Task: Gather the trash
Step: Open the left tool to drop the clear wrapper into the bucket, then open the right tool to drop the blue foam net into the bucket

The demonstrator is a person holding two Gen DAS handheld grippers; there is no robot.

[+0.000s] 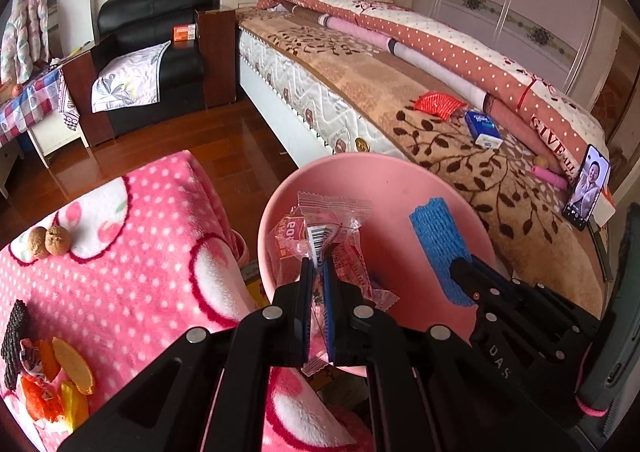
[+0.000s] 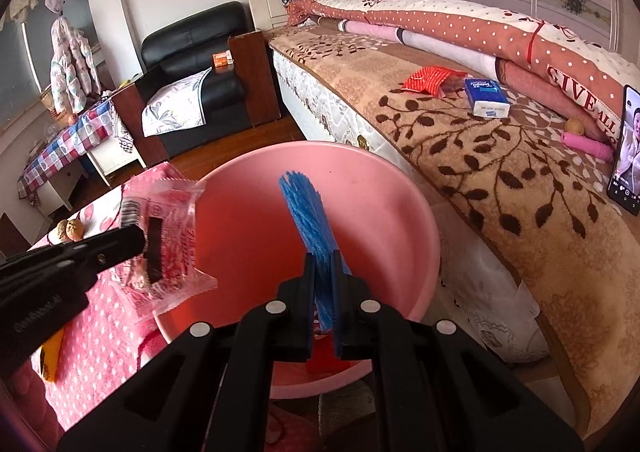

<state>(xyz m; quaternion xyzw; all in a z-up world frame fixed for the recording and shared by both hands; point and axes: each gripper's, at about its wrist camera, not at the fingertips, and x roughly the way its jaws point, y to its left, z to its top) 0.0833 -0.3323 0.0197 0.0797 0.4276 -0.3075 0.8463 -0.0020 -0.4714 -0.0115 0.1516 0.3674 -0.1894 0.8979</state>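
The left gripper [image 1: 318, 266] is clamped on a clear snack wrapper [image 1: 320, 228] with a barcode and red print too crumpled to read, held over the pink basin [image 2: 384, 188]. The right gripper [image 2: 323, 264] pinches a blue foam net [image 2: 308, 212] above the same basin. On the bed [image 2: 500, 180], a quilt [image 2: 460, 24] reads "GIVE ALL"; the writing on the blue tissue pack [image 2: 486, 96] is too small to read.

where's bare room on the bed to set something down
The patterned blanket is bare from the headboard end down to the red packet. It is crowded past that: the blue tissue pack, a pink tube and the phone sit near the rolled quilt.
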